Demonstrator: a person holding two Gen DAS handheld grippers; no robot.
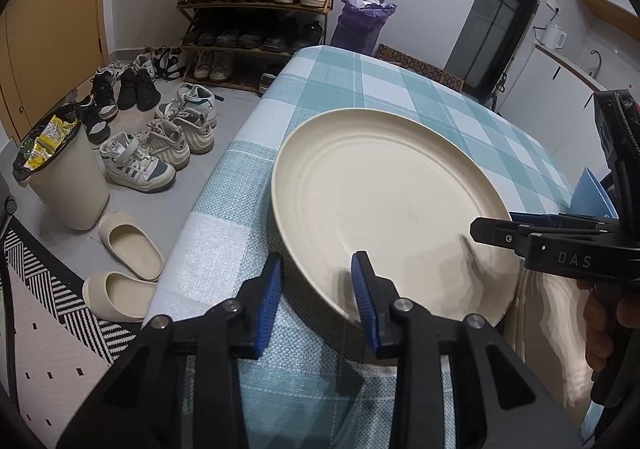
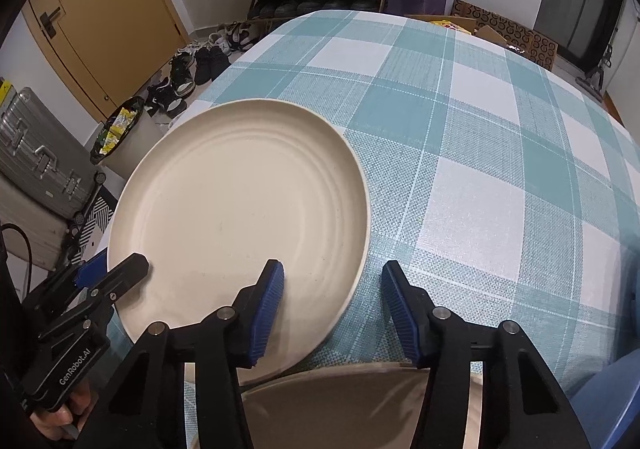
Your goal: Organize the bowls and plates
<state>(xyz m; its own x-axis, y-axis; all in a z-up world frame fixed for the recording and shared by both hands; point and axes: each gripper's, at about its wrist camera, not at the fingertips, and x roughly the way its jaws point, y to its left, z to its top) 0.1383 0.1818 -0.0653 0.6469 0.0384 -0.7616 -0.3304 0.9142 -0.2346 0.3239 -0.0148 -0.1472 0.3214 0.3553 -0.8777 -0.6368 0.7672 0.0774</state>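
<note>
A large cream plate (image 1: pixel 384 201) lies on the checked tablecloth (image 1: pixel 360 85) near the table's left edge; it also shows in the right wrist view (image 2: pixel 240 209). My left gripper (image 1: pixel 318 281) is open, its jaws straddling the plate's near rim. My right gripper (image 2: pixel 332 289) is open, its jaws straddling the plate's right rim; it enters the left wrist view from the right (image 1: pixel 496 233). A second cream dish (image 2: pixel 340 401) sits right below my right gripper, partly hidden. The left gripper shows at lower left in the right wrist view (image 2: pixel 120 269).
The table's left edge drops to a floor with shoes (image 1: pixel 160 145), slippers (image 1: pixel 128 245), a white bin (image 1: pixel 68 177) and a shoe rack (image 1: pixel 256 5). A suitcase (image 2: pixel 36 157) stands at the left. A blue chair (image 2: pixel 612 401) is at the lower right.
</note>
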